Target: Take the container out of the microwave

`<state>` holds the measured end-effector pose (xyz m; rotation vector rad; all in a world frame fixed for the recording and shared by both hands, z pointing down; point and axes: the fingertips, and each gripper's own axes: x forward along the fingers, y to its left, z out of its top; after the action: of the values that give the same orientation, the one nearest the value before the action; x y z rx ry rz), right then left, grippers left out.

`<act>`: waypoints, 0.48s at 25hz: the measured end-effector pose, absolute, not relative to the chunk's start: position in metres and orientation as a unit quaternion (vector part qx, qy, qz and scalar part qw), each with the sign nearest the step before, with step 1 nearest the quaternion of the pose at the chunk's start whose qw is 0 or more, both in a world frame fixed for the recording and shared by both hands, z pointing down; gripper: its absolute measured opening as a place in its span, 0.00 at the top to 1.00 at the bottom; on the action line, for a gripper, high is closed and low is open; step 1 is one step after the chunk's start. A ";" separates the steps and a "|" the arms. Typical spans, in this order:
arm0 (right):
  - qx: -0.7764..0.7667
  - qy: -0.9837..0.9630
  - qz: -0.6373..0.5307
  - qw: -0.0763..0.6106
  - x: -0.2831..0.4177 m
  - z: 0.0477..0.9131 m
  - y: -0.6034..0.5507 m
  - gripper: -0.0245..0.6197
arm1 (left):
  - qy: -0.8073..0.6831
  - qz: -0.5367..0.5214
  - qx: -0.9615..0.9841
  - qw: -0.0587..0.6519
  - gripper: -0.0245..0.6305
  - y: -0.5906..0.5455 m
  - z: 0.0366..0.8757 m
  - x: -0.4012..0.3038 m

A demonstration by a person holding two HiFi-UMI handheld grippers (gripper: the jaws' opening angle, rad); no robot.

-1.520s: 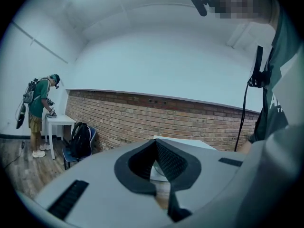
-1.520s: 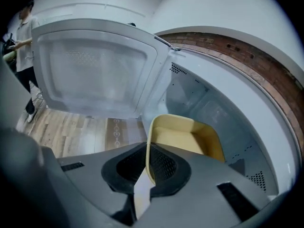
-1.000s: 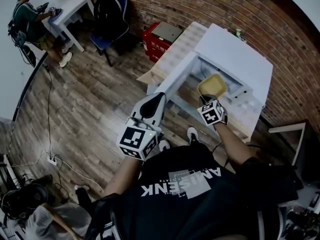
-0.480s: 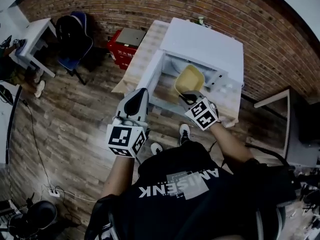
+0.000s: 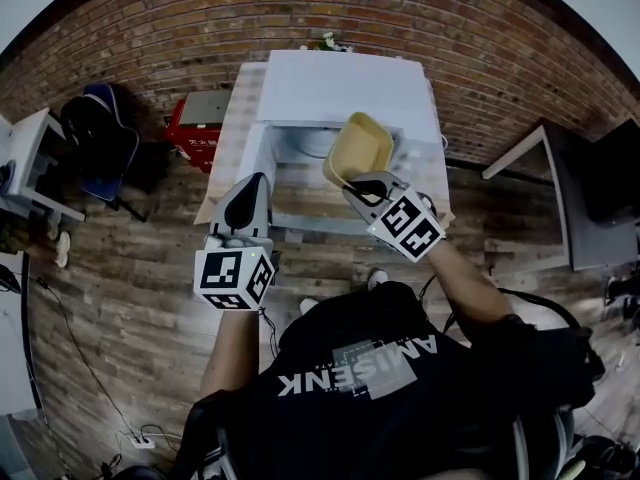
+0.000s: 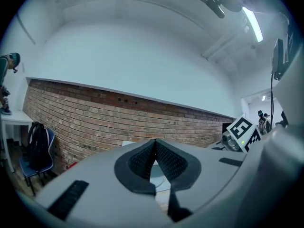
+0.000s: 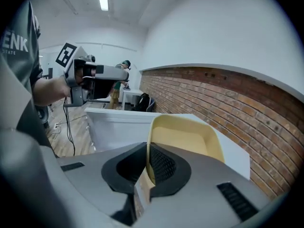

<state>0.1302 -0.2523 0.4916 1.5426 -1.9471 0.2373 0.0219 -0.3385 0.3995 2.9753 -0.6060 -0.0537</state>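
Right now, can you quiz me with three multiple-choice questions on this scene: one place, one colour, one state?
1. Where is the container relative to the microwave?
A) inside it
B) held in the air outside it
C) on the floor
2. Its colour?
A) red
B) yellow
C) blue
3. The right gripper jaws?
A) wide apart
B) shut on nothing
C) clamped on the container's rim
Answers: 1 B, it hangs clear of the microwave; 2 B, it is plainly yellow; 3 C, the jaws pinch its rim.
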 end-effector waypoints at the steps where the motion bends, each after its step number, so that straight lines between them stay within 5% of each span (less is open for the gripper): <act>1: 0.594 -0.737 0.086 0.312 0.137 0.485 -0.250 0.89 | -0.197 -0.016 0.979 0.051 0.94 -0.338 0.398 0.027; 12: 0.662 -0.701 0.055 0.259 0.218 0.423 -0.198 0.89 | -0.177 -0.020 0.984 0.023 0.94 -0.317 0.375 0.085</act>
<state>0.2178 -0.1976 0.4226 1.7947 -1.8996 0.1489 0.0851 -0.3174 0.3746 3.0455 -0.5484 -0.0610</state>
